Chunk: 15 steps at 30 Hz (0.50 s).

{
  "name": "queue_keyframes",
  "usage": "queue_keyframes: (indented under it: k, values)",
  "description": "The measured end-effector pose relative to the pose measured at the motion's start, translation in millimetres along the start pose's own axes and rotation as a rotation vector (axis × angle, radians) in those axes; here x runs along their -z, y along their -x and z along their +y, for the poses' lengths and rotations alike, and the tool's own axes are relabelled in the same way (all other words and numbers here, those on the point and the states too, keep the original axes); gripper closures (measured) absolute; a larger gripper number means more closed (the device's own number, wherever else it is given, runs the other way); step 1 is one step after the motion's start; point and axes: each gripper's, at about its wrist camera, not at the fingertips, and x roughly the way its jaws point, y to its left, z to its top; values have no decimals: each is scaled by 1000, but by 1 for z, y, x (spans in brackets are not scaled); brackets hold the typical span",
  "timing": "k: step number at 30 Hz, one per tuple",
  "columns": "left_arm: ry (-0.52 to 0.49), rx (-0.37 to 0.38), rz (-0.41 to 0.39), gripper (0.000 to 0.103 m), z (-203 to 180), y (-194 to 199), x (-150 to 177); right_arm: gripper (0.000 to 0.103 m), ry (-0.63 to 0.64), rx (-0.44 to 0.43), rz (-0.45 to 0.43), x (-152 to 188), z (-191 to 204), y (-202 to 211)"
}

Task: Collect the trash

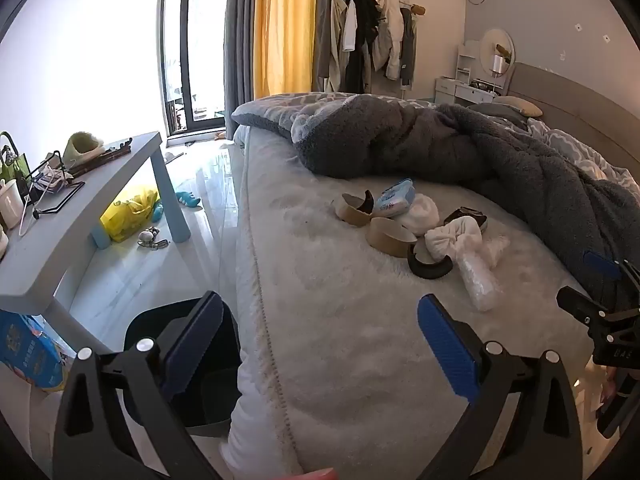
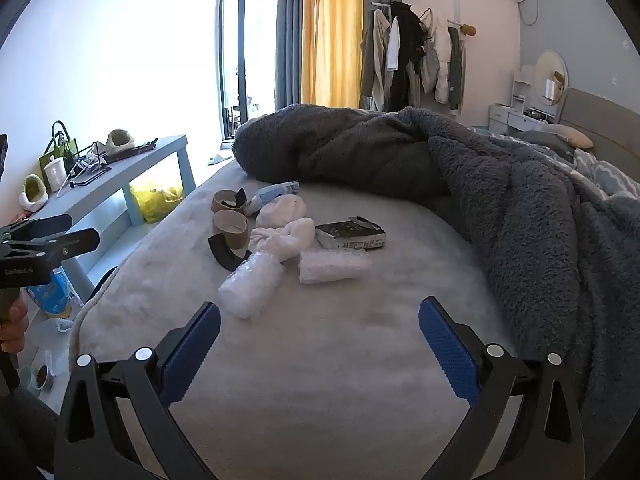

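Trash: you've got it all in one heap (image 2: 288, 236) on the bed (image 2: 320, 360), mid-width, just short of the rumpled grey blanket (image 2: 500, 208) and nearer the bed's left edge than its right.
Why heaped: my read is it's been gathered there so you can pick piece by piece without hunting around.
Heap, near side: a bubble-wrap roll (image 2: 250, 290) lies closest to you, with a second roll (image 2: 334, 266) just beside it to the right.
Heap, middle: a white knotted rag (image 2: 286, 238) is touching both rolls, and a small dark box (image 2: 352, 234) lies flat on its right.
Heap, far side: cardboard rings (image 2: 229, 220), a black curved strip (image 2: 224, 254) and a blue-and-white pack (image 1: 394, 198) sit toward the blanket.
Bin: a dark bin (image 1: 192, 368) stands on the floor against the bed's left edge, right under your left tool. That's probably where everything goes.
Left gripper (image 1: 320, 344): tongs spread wide, nothing between them; it's tipped downward, straddling the bed's left edge, one finger (image 1: 192, 344) over the bin.
Right gripper (image 2: 320, 344): tongs spread wide too, empty; tipped down over bare bed, well short of the heap, lined up roughly with the nearest roll.
Hand: your fingers (image 2: 14, 328) grip the left tool's handle at the right view's left border.
Stage: nothing picked yet, I'd say.
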Motion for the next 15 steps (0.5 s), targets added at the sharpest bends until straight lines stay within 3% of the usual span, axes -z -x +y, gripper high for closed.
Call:
queue_keyframes:
  k: [15]
  values:
    - [-2,-1,-8,3,-2,-1,1,3,3,-8,-10,-6,-4,3]
